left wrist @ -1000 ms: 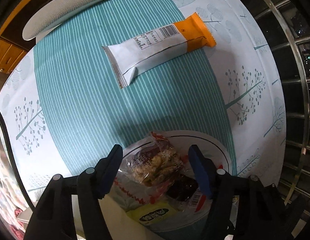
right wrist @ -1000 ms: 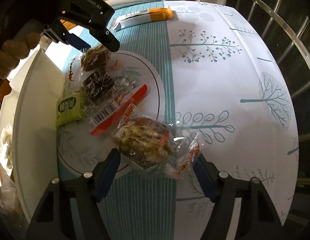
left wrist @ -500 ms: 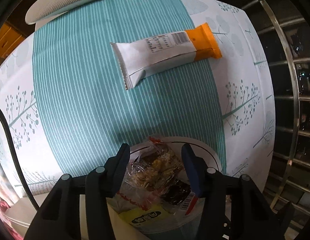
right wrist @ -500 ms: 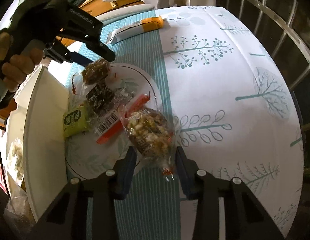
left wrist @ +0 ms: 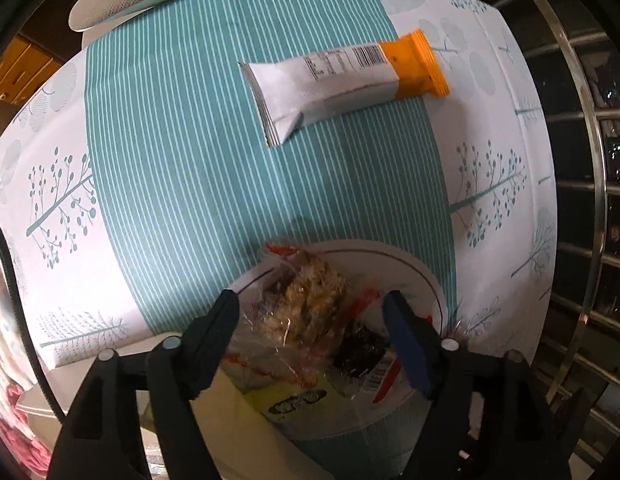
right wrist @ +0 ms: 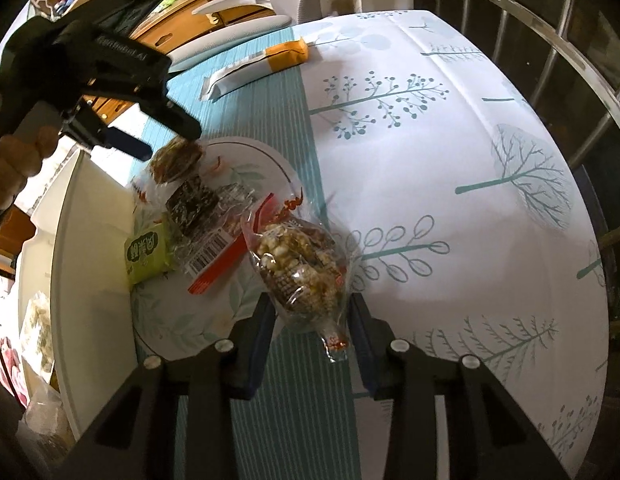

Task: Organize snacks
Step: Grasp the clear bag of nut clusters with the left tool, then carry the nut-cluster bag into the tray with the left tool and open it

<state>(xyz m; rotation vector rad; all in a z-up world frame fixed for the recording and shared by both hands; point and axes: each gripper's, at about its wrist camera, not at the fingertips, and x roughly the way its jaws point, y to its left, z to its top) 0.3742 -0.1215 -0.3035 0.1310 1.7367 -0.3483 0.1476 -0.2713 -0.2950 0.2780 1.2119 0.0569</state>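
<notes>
Left gripper [left wrist: 310,312] at 6 o'clock, jaws opening, pads clear of clear-wrapped puffed snack [left wrist: 305,304] between them. Snack lying on white plate [left wrist: 414,276] with dark snack pack [left wrist: 358,350] and yellow-green packet [left wrist: 293,400]. White-orange bar wrapper [left wrist: 342,80] at 1 o'clock on teal-striped tablecloth [left wrist: 181,168], well apart from plate.

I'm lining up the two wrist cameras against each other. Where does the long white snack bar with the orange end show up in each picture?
Left wrist: the snack bar lies upper centre-right on the teal stripes, beyond the open left gripper.
Right wrist: it lies top centre-left, far beyond the right gripper.
Shared landmark: the plate.
</notes>
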